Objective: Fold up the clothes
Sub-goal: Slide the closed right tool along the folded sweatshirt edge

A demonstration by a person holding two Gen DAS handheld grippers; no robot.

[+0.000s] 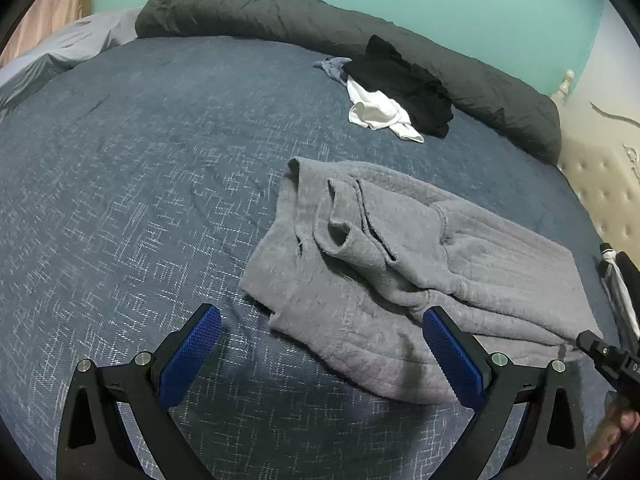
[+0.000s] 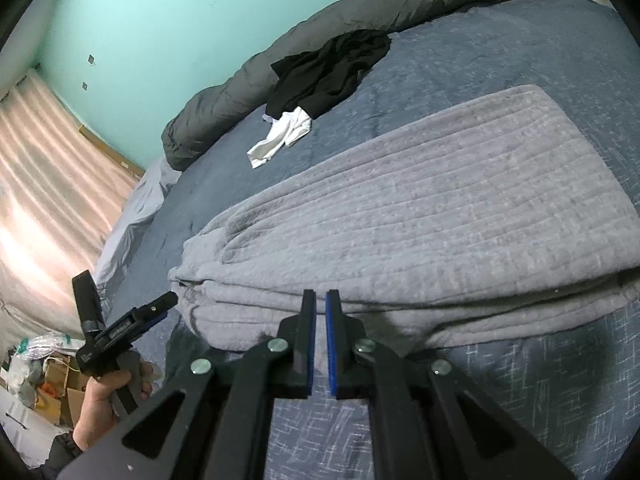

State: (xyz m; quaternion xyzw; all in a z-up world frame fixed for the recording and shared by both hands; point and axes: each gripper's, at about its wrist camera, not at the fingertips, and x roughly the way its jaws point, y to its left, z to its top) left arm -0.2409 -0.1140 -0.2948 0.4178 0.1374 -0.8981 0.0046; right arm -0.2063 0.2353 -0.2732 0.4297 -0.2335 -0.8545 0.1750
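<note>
A grey quilted garment (image 1: 400, 260) lies partly folded on the blue bedcover (image 1: 120, 200), rumpled at its left end with an opening showing. My left gripper (image 1: 320, 314) is open just above the bed at the garment's near left corner, its right pad over the cloth and nothing between the pads. In the right wrist view the same garment (image 2: 420, 208) shows a flat ribbed top and stacked folded edges. My right gripper (image 2: 320, 296) is shut, its tips at that near folded edge, and no cloth shows pinched between them.
A black garment (image 1: 400, 80) and a white one (image 1: 376, 114) lie heaped farther back, against a rolled dark grey duvet (image 1: 280, 12). A tufted headboard (image 1: 600, 184) is at right. A hand (image 2: 108, 392) holds the left gripper (image 2: 128, 292). A curtain (image 2: 48, 184) and floor clutter (image 2: 44, 368) lie beyond.
</note>
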